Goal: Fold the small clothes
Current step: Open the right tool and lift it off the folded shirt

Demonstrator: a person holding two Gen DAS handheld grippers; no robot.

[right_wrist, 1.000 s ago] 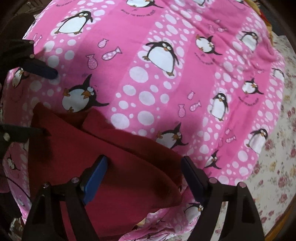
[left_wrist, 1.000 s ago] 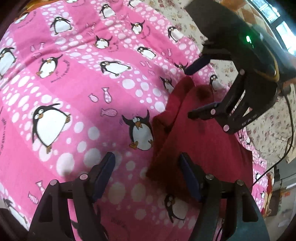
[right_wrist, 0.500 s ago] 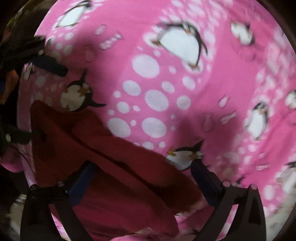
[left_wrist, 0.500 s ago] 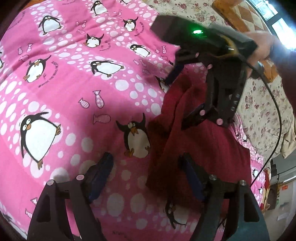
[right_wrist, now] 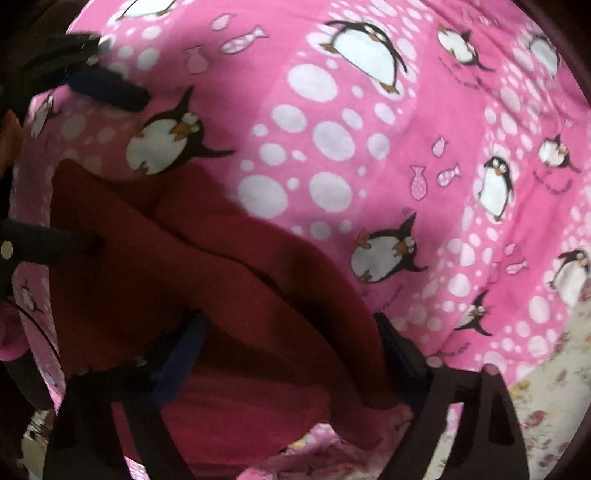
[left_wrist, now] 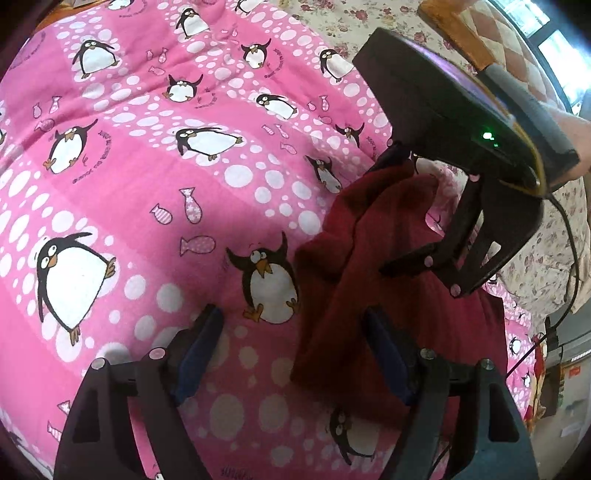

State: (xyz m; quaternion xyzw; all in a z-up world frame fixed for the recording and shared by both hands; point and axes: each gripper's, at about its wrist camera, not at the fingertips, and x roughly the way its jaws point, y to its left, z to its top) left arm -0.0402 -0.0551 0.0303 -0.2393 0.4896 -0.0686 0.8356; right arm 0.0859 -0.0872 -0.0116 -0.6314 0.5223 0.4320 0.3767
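Observation:
A dark red garment [left_wrist: 373, 258] lies crumpled and partly folded on a pink penguin-print blanket [left_wrist: 147, 192]. My left gripper [left_wrist: 295, 354] hovers at the garment's left edge. Its jaws are opening: one pad stands over the blanket, the other over the red cloth, and neither presses. My right gripper [left_wrist: 399, 210] points down at the garment's far end. In the right wrist view a raised fold of the garment [right_wrist: 258, 295] lies between the right gripper's [right_wrist: 291, 354] wide, closing jaws. The left gripper [right_wrist: 77, 166] shows at that view's left edge.
The blanket [right_wrist: 406, 147] covers most of the bed. A floral sheet [left_wrist: 369, 22] borders it at the back and right, where a wooden headboard [left_wrist: 454, 33] stands. A cable [left_wrist: 569, 236] trails from the right gripper. A person's hand [left_wrist: 572, 129] holds it.
The right gripper has come down closer to the garment, and a red fold now fills the space between its jaws. The left gripper's jaws have spread a little; it has stayed in place.

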